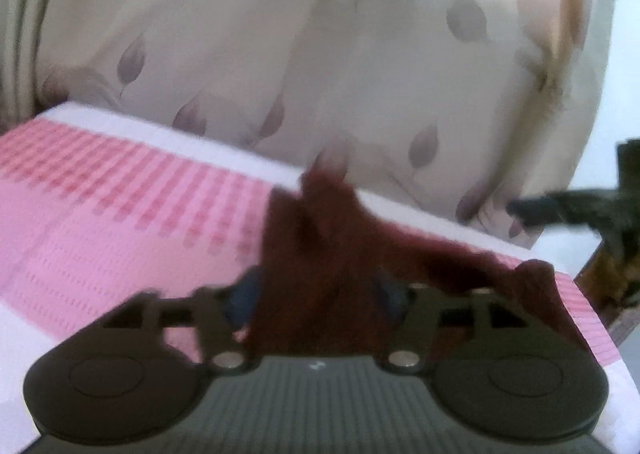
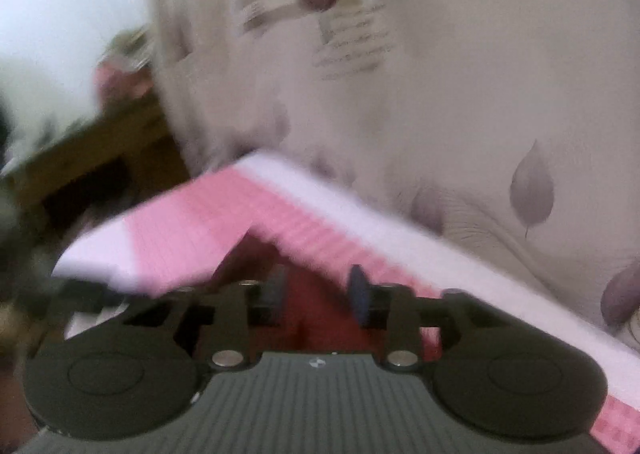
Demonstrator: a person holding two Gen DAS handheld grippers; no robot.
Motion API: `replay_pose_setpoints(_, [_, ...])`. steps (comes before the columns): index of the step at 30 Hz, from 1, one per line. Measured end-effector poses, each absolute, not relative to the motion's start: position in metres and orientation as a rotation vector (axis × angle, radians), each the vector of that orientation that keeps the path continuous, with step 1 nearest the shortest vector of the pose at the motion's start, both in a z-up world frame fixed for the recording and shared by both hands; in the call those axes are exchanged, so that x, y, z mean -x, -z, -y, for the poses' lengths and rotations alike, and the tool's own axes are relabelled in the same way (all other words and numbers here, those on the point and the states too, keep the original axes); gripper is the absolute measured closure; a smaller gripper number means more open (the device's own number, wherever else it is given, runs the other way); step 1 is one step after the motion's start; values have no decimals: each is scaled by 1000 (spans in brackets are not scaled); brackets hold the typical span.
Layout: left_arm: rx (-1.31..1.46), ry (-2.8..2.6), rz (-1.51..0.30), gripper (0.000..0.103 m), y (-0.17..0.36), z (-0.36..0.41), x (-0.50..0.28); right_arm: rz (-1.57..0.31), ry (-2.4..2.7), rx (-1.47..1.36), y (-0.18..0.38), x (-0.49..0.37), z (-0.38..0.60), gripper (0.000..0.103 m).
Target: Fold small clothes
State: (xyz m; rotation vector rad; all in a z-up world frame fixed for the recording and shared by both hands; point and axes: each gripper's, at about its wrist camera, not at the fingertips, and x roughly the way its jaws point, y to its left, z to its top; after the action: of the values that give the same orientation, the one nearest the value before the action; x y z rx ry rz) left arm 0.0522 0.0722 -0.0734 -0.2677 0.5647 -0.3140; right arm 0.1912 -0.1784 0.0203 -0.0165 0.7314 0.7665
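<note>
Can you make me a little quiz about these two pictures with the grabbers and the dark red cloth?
1. True or false: the dark red garment lies on a pink-and-white checked cloth.
2. What hangs behind the table? A) a blue wall B) a cream curtain with leaf print C) a bookshelf
3. Fill in: in the left wrist view, the garment bunches up between the fingers of the left gripper, and in the right wrist view red fabric sits between the fingers of the ____ gripper.

Key: 1 true. 2 B. 3 right.
</note>
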Motion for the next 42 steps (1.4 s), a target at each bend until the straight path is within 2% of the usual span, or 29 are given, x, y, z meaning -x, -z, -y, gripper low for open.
replay_pose_setpoints(2, [227,305,-560,36,74,-61,-60,-743,-761,79,-19,-175,187,26])
replay_pose_setpoints(10, [238,224,-667,36,120,-62,-73,-810,-831,230,18,-163,147,28])
replay_pose_setpoints(11, [257,219,-670,36,125,-67,-72,-818,-818,285,24,-161,140,53])
replay_pose_setpoints(12, [280,213,-667,36,128,-71,-70,-823,-781,343,29,-162,134,96])
replay_pose_setpoints(13, [293,211,-664,36,130,-73,-69,-812,-765,366,32,-163,131,92])
replay_pose_setpoints(17, [270,198,-639,36,131,-71,-63,-714,-640,373,26,-169,139,94])
replay_pose_setpoints(20, [280,188,-635,35,131,-71,-63,-711,-608,269,34,-182,147,92])
replay_pose_setpoints(22, [282,188,-631,35,131,-71,-61,-727,-677,176,41,-180,150,76])
replay_pose_setpoints(23, [286,188,-632,35,131,-72,-61,-729,-660,173,40,-178,152,50])
replay_pose_setpoints(24, [294,188,-634,35,130,-73,-62,-697,-608,172,35,-174,160,35])
replay_pose_setpoints(28, [301,187,-631,35,130,-75,-62,-546,-480,-71,0,-150,239,40])
replay_pose_setpoints(30, [298,185,-624,35,131,-74,-61,-528,-385,-34,-9,-133,265,40])
replay_pose_setpoints(37, [303,177,-609,35,133,-74,-58,-678,-277,73,14,-109,284,41])
replay_pose_setpoints(41, [296,171,-602,33,132,-72,-57,-748,-221,-37,33,-102,286,36])
replay_pose_setpoints(42, [299,171,-601,33,133,-72,-57,-737,-221,-48,37,-99,286,40])
